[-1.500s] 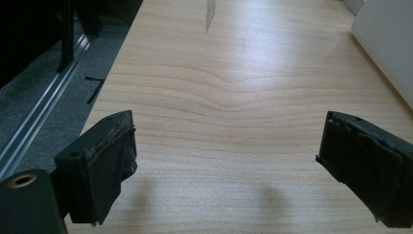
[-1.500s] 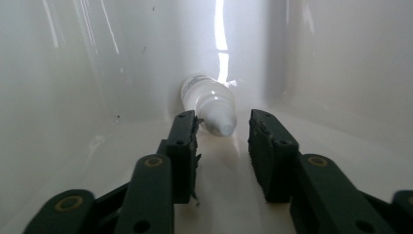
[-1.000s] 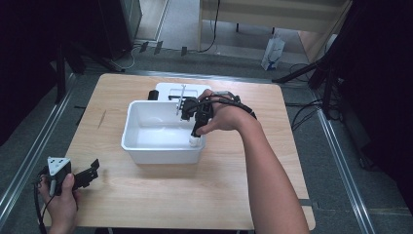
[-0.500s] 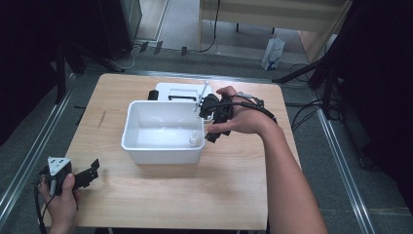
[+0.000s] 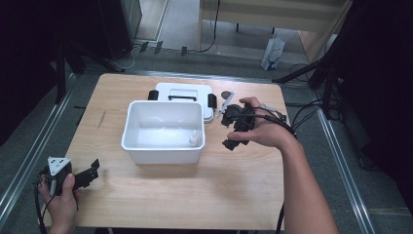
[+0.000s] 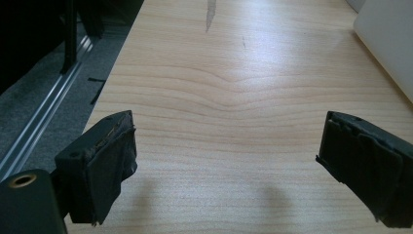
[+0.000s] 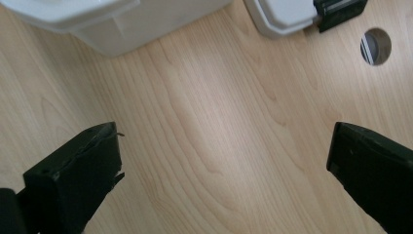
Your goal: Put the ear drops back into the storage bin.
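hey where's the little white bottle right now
In the high view, the little white bottle stands inside the white bin, in its near right corner, left of the right tool.

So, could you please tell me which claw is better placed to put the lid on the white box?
Probably the right claw: it hangs open beside the lid and white box. The left claw sits at the table's near-left corner.

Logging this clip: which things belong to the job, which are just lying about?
Job, probably:
white plastic bin
small white bottle inside it
white lid with black latches behind the bin
right gripper, open

Lying about:
white paper bag on the floor
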The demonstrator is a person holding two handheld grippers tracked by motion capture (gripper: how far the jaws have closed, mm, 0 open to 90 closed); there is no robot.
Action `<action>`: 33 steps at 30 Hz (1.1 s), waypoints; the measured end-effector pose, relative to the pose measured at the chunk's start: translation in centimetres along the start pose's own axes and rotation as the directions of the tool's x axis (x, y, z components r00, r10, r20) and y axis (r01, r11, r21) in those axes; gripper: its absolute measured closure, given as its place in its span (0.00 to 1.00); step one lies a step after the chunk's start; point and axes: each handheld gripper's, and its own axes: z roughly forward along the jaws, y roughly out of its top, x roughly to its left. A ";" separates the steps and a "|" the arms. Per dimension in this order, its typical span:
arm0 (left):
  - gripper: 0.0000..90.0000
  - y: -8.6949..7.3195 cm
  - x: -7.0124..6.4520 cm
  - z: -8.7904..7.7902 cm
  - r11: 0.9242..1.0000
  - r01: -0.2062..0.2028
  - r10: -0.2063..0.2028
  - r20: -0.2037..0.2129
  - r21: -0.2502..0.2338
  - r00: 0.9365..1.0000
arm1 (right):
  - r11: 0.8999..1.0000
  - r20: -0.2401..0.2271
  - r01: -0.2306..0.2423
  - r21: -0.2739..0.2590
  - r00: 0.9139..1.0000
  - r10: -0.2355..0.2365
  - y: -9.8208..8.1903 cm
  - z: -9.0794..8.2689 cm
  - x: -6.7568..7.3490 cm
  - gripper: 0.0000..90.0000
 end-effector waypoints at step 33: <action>0.08 0.0 -0.1 0.0 1.000 0.001 -0.001 -0.005 -0.003 1.000 | 0.832 0.067 -0.449 -0.326 0.867 0.495 -16.9 5.3 2.3 0.00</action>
